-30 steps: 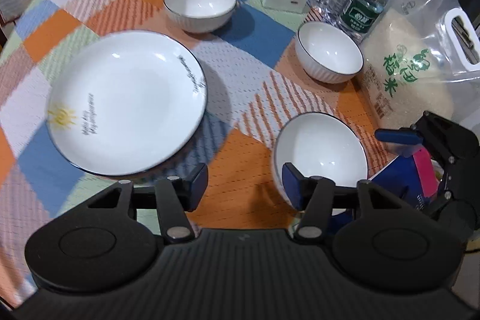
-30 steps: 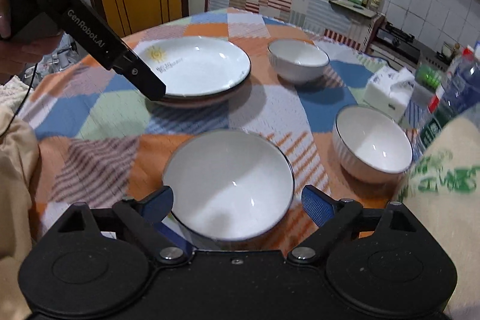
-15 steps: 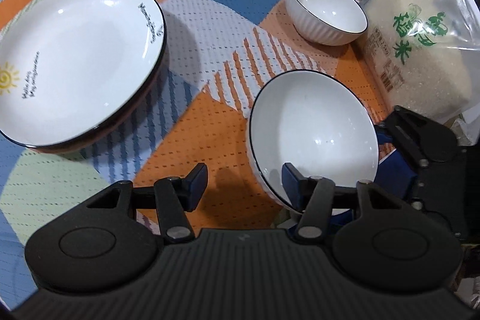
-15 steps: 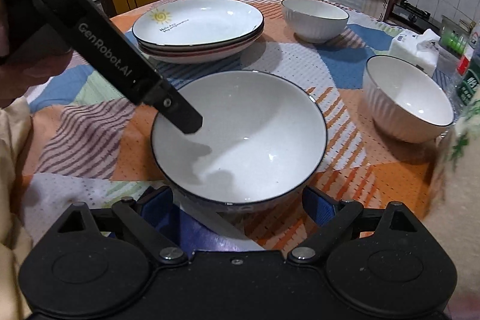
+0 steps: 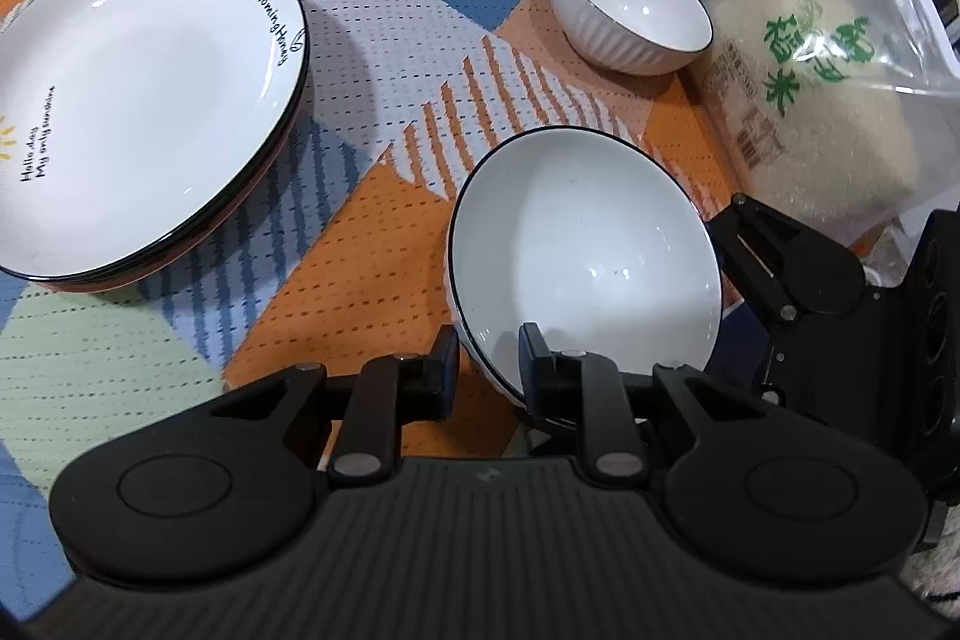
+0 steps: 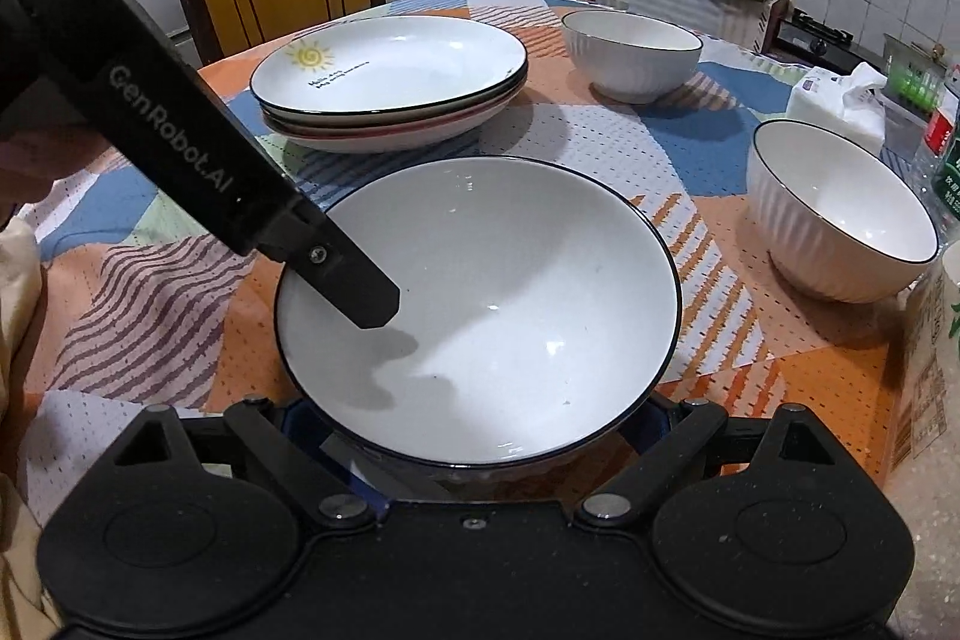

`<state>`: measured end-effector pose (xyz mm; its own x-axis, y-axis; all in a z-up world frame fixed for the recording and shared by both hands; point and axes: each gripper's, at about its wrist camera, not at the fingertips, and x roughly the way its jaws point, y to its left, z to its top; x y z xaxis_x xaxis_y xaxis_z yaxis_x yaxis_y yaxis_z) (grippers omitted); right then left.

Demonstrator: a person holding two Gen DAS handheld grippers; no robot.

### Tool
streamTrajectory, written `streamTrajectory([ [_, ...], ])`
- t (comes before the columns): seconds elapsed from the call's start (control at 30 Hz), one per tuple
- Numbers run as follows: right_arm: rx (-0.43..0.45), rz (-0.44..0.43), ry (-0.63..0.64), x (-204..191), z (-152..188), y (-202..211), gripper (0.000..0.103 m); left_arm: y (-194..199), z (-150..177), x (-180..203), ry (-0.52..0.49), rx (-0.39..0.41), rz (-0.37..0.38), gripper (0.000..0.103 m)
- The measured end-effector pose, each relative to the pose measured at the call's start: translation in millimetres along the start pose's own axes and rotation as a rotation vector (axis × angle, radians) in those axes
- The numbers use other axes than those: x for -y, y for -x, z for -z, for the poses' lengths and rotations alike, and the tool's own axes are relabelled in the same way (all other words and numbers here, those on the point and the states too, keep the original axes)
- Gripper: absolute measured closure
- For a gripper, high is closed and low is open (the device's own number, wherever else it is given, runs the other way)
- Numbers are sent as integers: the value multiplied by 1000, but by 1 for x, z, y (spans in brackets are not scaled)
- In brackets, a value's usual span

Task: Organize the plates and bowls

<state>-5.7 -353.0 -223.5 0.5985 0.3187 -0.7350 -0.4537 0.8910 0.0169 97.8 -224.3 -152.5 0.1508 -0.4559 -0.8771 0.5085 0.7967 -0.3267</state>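
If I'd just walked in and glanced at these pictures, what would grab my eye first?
Probably the big white black-rimmed bowl nearest the cameras, with the left gripper closing its jaws over the near rim, one finger inside. Behind it on the patchwork tablecloth sits a stack of white plates, the top one with a sun.

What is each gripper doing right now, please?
Left gripper: closing on the rim of the near white ceramic bowl.
Right gripper: open, straddling that bowl.
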Motion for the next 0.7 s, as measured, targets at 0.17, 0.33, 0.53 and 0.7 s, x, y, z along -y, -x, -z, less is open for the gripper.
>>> streamTrajectory([
  [0.17, 10, -9, 27, -16, -10, 3, 7, 21, 0, -9, -22, -18, -15, 83],
  [0.33, 26, -33, 66, -36, -31, 7, 7, 52, -1, -31, 1, -23, -21, 83],
  [0.53, 41, -83, 80, -68, -58, 1, 7, 86, 11, -66, 41, -32, -41, 83],
  [0.7, 52, -132, 84, -91, -66, -15, 7, 93, 25, -88, 64, -53, -82, 83],
])
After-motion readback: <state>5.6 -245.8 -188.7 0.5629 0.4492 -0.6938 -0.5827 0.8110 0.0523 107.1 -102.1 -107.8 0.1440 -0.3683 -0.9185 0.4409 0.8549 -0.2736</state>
